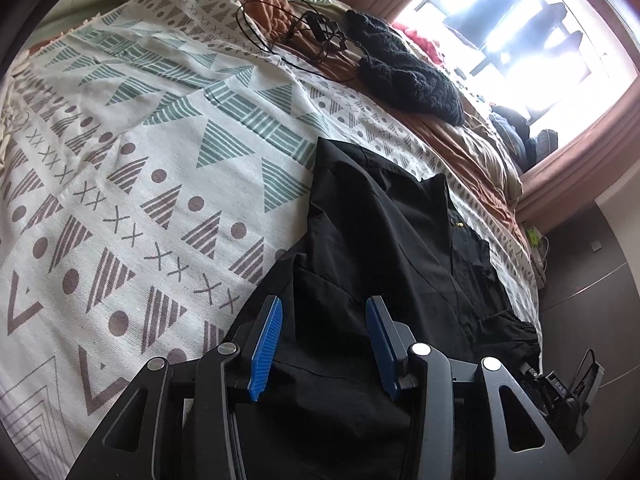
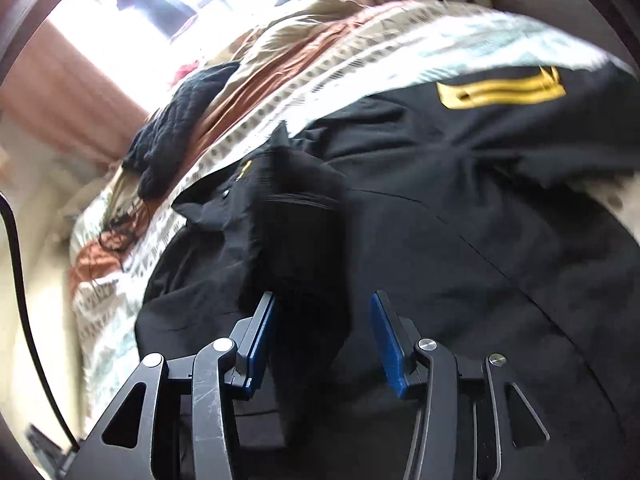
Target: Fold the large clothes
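While the black jacket point(image 1: 384, 248) lies spread on the patterned blanket point(image 1: 132, 152), toward the bed's near edge, I hang both claws over it. My left gripper point(image 1: 324, 340) is wide apart, blue pads point(image 1: 266, 344) clear of the cloth, nothing held; it sits above the jacket's near hem, on the blanket side of the garment, likely so I can pinch that edge next. My right gripper point(image 2: 320, 336) is also spread; a raised fold of black fabric point(image 2: 304, 240) stands between the jaws, near the left pad, but I can't tell if it touches, and the jaws aren't closed on it, so I call it no grip. That view is motion-blurred. Jacket in the right view shows a yellow patch point(image 2: 500, 90) on the side far from my claw, and a small yellow mark by the collar area. Jacket looks partly bunched, one flap already lying over the body, so my guess is the fold is early to midway. Beyond the jacket, toward the window point(image 1: 520, 24), a dark knit item point(image 1: 408, 72) and a tangle of black cable point(image 1: 312, 32) lie well apart from it, so they shouldn't snag. Risk: slippery bunched cloth may slide out when I close.
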A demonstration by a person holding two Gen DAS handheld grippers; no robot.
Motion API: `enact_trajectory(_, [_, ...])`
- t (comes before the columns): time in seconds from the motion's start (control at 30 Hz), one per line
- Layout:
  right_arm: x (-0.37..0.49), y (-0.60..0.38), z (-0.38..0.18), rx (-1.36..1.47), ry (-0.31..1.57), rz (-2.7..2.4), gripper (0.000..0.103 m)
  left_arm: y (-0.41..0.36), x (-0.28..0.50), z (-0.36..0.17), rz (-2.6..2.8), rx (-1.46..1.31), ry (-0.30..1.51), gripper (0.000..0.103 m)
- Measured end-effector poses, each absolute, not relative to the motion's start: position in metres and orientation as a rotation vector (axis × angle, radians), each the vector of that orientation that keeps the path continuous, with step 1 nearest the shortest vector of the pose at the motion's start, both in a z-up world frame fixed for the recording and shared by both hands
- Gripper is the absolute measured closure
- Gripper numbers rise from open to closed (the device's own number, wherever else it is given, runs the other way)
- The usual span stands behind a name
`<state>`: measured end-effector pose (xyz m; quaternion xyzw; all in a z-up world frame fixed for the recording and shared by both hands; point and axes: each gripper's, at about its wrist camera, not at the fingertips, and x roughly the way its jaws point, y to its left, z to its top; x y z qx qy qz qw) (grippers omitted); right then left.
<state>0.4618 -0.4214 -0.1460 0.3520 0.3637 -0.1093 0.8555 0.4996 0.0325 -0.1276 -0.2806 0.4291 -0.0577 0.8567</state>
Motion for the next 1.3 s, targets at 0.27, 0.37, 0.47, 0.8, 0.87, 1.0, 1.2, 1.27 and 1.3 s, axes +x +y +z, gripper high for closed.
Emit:
enact_trajectory(0.27, [0.443, -0.454, -0.184, 0.960, 0.830, -0.197, 0.055, 0.029, 0.503, -0.137, -0.099, -0.505, 0.928, 0.057])
enact_trajectory(0.37, [0.435, -0.467, -0.189, 1.032, 0.787, -0.223, 0.055, 0.029, 0.505, -0.141, -0.089, -0.477, 0.936, 0.057])
enact_trajectory(0.47, [0.436, -0.472, -0.186, 0.983, 0.800, -0.235, 0.055, 0.028, 0.510, -0.144, -0.092, -0.456, 0.944, 0.057])
enact_trajectory(0.8, [0.452, -0.486, -0.197, 0.881, 0.805, -0.166, 0.093, 0.017, 0.527, -0.162, -0.064, -0.338, 0.985, 0.068])
enact_trajectory(0.87, [0.455, -0.495, -0.198, 0.881, 0.786, -0.154, 0.093, 0.014, 0.531, -0.167, -0.067, -0.317, 1.000, 0.068])
enact_trajectory(1.0, [0.466, -0.507, -0.193, 0.870, 0.751, -0.156, 0.094, 0.010, 0.538, -0.181, -0.051, -0.269, 1.030, 0.069])
enact_trajectory(1.2, [0.487, -0.516, -0.185, 0.852, 0.705, -0.140, 0.094, 0.007, 0.543, -0.187, -0.016, -0.215, 1.035, 0.071])
enact_trajectory(1.27, [0.495, -0.516, -0.186, 0.835, 0.705, -0.138, 0.094, 0.007, 0.544, -0.187, -0.010, -0.215, 1.035, 0.071])
enact_trajectory(1.3, [0.497, -0.517, -0.187, 0.837, 0.707, -0.139, 0.094, 0.008, 0.544, -0.186, -0.009, -0.221, 1.034, 0.071])
